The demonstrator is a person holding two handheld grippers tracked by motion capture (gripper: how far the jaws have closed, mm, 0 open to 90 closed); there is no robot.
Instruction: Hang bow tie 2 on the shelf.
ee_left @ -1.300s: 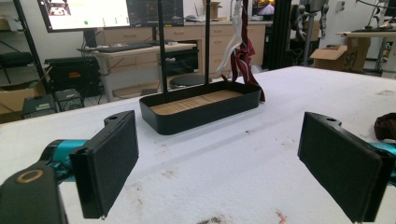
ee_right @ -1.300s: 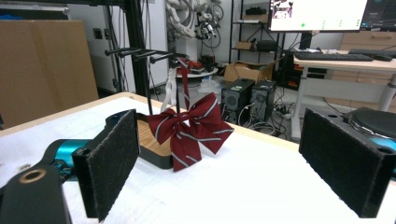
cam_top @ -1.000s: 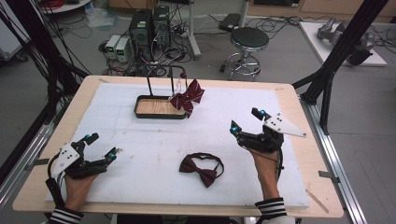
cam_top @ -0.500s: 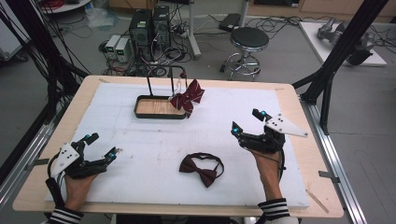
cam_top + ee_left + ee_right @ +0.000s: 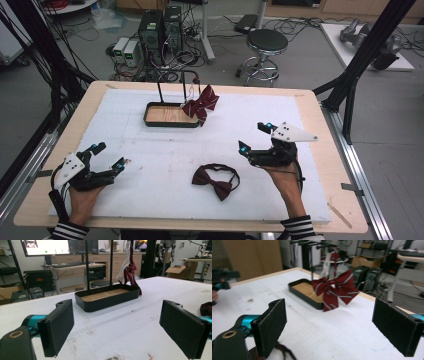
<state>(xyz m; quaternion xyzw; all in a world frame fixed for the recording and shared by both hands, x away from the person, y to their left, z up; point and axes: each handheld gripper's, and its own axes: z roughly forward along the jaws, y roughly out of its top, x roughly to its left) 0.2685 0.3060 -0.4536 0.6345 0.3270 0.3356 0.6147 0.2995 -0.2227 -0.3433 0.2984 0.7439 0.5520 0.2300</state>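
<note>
You held your right gripper just beside the plain dark maroon fabric bow tie lying flat on the white foam-covered counter, its jaws wide apart and clamped on nothing. It was the nearer gripper, so that tie was probably the thing it would pick up. Your left gripper rested well apart at the near left corner, jaws equally open and empty, likely parked out of the way. At the far side stood the black oblong tray with a wooden floor, two thin black posts rising from it. A striped red ribbon bow hung at its right end, probably showing where the flat tie belonged.
</note>
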